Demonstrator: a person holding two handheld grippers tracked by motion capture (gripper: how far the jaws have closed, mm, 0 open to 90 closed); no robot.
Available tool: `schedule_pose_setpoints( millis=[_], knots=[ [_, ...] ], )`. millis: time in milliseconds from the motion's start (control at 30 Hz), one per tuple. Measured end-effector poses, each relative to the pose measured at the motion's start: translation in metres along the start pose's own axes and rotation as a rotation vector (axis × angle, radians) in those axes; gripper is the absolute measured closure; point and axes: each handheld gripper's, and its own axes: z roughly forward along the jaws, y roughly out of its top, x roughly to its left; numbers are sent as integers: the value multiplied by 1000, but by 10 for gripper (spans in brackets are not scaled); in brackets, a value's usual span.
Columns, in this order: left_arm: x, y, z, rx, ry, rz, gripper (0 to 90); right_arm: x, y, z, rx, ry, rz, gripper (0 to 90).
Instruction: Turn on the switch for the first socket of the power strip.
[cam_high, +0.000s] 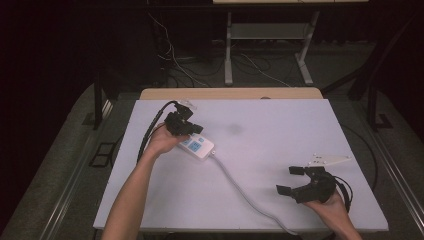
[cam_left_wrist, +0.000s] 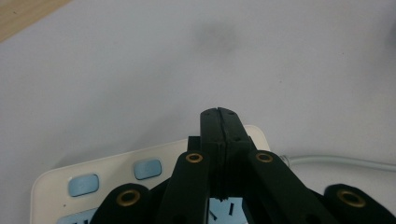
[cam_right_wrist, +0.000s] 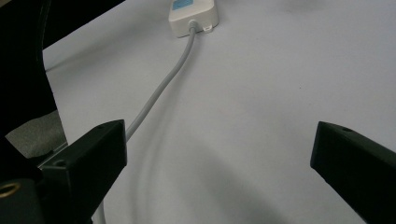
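A white power strip (cam_high: 197, 146) with pale blue buttons lies on the white tabletop (cam_high: 280, 125) at the left. Its grey cable (cam_high: 240, 187) runs toward the front edge. My left gripper (cam_high: 192, 131) hovers right over the strip, jaws pressed together with nothing between them. In the left gripper view the shut tips (cam_left_wrist: 219, 112) stand above the strip (cam_left_wrist: 60, 184) near its cable end (cam_left_wrist: 336, 161). My right gripper (cam_high: 290, 180) rests at the front right, open and empty. The right gripper view (cam_right_wrist: 219, 149) looks along the cable (cam_right_wrist: 159, 88) to the strip (cam_right_wrist: 193, 11).
A wooden edge (cam_high: 230, 93) shows behind the white top. Beyond it stand a desk frame (cam_high: 228, 50) and loose cables (cam_high: 175, 65) on the dark floor. The cable crosses the front middle of the table.
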Motion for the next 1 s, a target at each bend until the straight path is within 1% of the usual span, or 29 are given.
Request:
schedule_pose_setpoints(
  millis=[100,433,567,700,767,800,1000],
  knots=[
    [1,-2,3,15,-1,-2,891,0,0,0,0,-1,1,33],
    [6,-8,13,29,-11,-16,892,0,0,0,4,-2,-1,33],
    [7,-10,19,43,-13,-20,892,0,0,0,6,-1,-1,33],
    [7,-10,25,54,-17,-16,892,0,-1,0,7,0,-2,33],
    [7,-10,27,68,-21,-11,892,0,-1,0,8,-1,0,33],
    [7,-11,28,71,-29,-10,892,-1,-1,0,8,-1,0,33],
    [8,-11,28,72,-32,-21,894,0,-1,-1,6,-4,0,33]
  ],
)
